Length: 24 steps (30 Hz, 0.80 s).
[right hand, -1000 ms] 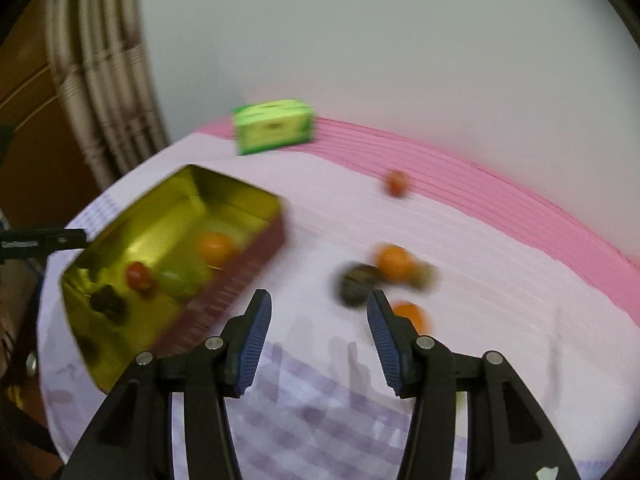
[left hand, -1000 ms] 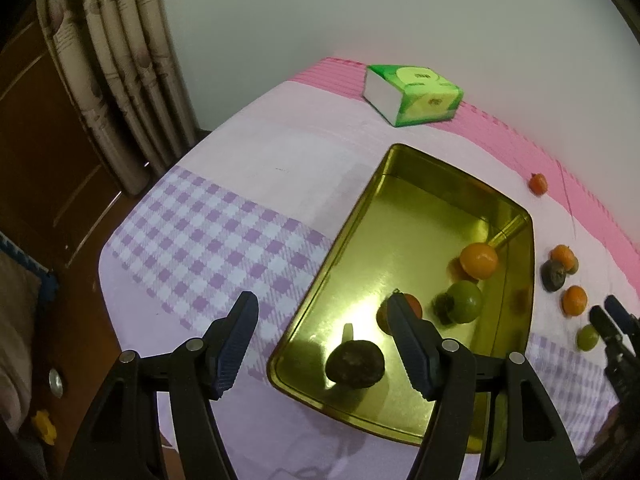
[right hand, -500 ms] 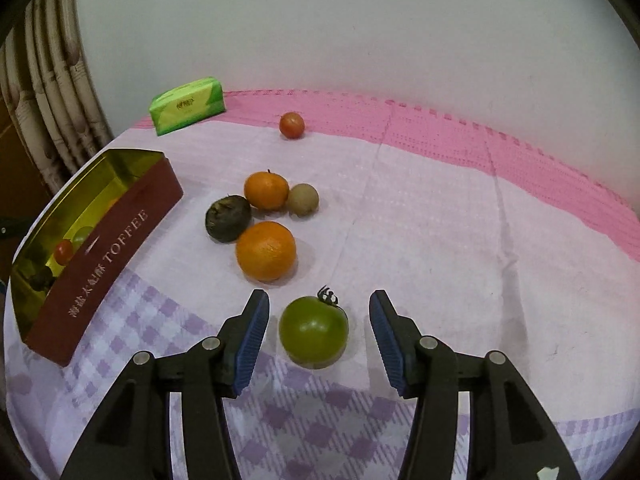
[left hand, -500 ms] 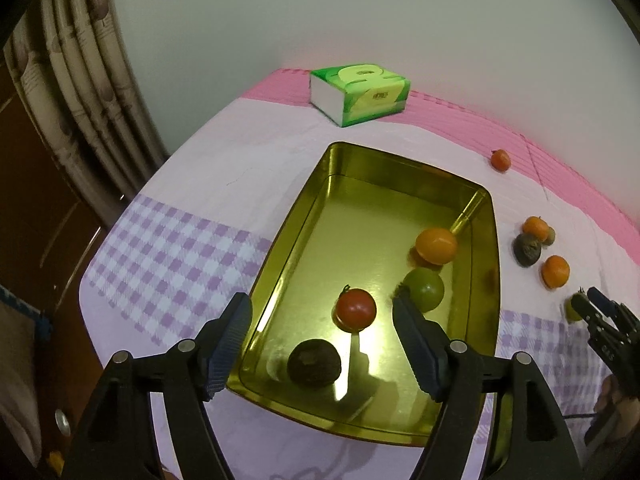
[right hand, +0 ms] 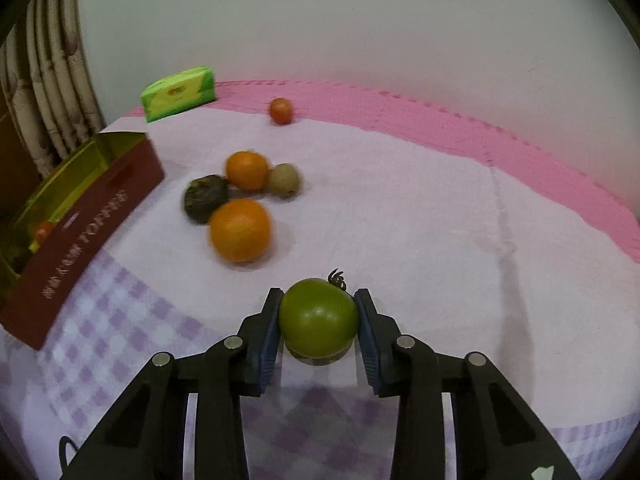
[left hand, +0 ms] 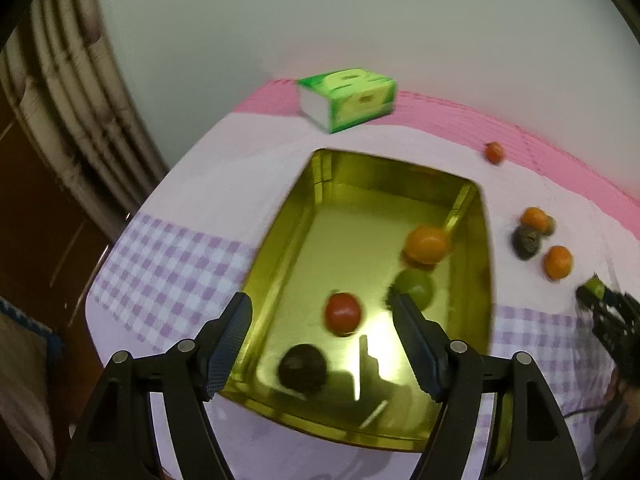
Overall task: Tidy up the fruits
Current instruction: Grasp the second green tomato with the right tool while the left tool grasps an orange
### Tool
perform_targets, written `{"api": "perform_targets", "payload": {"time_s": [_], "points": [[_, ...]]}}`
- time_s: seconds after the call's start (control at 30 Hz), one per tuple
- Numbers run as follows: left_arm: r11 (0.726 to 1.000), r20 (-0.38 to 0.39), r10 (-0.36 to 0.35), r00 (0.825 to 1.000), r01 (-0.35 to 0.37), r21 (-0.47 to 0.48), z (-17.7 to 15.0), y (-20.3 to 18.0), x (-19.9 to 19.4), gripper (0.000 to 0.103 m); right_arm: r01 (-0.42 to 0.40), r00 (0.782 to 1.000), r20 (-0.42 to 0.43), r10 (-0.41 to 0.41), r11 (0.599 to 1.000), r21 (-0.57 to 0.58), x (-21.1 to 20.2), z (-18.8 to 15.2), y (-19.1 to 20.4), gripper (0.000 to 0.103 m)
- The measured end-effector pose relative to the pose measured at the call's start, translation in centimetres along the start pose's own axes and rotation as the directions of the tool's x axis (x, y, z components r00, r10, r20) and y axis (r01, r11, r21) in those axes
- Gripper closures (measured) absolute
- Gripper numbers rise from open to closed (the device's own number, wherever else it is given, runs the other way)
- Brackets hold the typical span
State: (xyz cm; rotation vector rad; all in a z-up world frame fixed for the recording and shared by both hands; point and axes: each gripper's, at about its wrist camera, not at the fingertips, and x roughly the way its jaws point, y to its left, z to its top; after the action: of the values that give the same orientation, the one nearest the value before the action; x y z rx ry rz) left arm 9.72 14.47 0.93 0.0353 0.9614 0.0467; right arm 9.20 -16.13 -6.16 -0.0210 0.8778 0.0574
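- In the right wrist view, a green tomato (right hand: 319, 316) is seen low in the centre, clamped between the two fingers of the right gripper (right hand: 318, 326), with both pads pressed against its sides.
- Above and left of it, two oranges (right hand: 241, 230), a dark fruit (right hand: 206, 199) and a small brownish fruit (right hand: 284, 179) are clustered on the tablecloth (right hand: 420, 208).
- A small red fruit (right hand: 280, 111) is seen farther up, near a green tissue pack (right hand: 179, 93).
- In the left wrist view, the left gripper (left hand: 322, 350) is held wide apart and empty above a gold tin (left hand: 280, 240).
- Inside the tin, an orange (left hand: 425, 245), a green fruit (left hand: 414, 290), a red tomato (left hand: 342, 313) and a dark fruit (left hand: 302, 367) are shown.
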Motion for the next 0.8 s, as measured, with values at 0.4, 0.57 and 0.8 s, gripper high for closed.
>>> {"api": "perform_targets", "payload": {"time_s": [0.4, 0.57, 0.8], "points": [[0.953, 0.019, -0.197, 0.980, 0.186, 0.241, 2.0, -14.4, -0.1, 0.030, 0.133, 0.991, -0.019, -0.132, 0.980, 0.147, -0.2, -1.0, -9.0, 0.070], [0.927, -0.030, -0.250, 0.968, 0.249, 0.281, 2.1, -18.9, 2.0, 0.030, 0.119, 0.993, -0.020, -0.117, 0.978, 0.172, 0.0, -1.2, -10.1, 0.070], [0.920, -0.112, -0.242, 0.964, 0.264, 0.289, 2.3, -22.4, 6.2, 0.031, 0.115, 0.993, -0.024, -0.113, 0.979, 0.168, -0.1, -1.4, -10.1, 0.067]]}}
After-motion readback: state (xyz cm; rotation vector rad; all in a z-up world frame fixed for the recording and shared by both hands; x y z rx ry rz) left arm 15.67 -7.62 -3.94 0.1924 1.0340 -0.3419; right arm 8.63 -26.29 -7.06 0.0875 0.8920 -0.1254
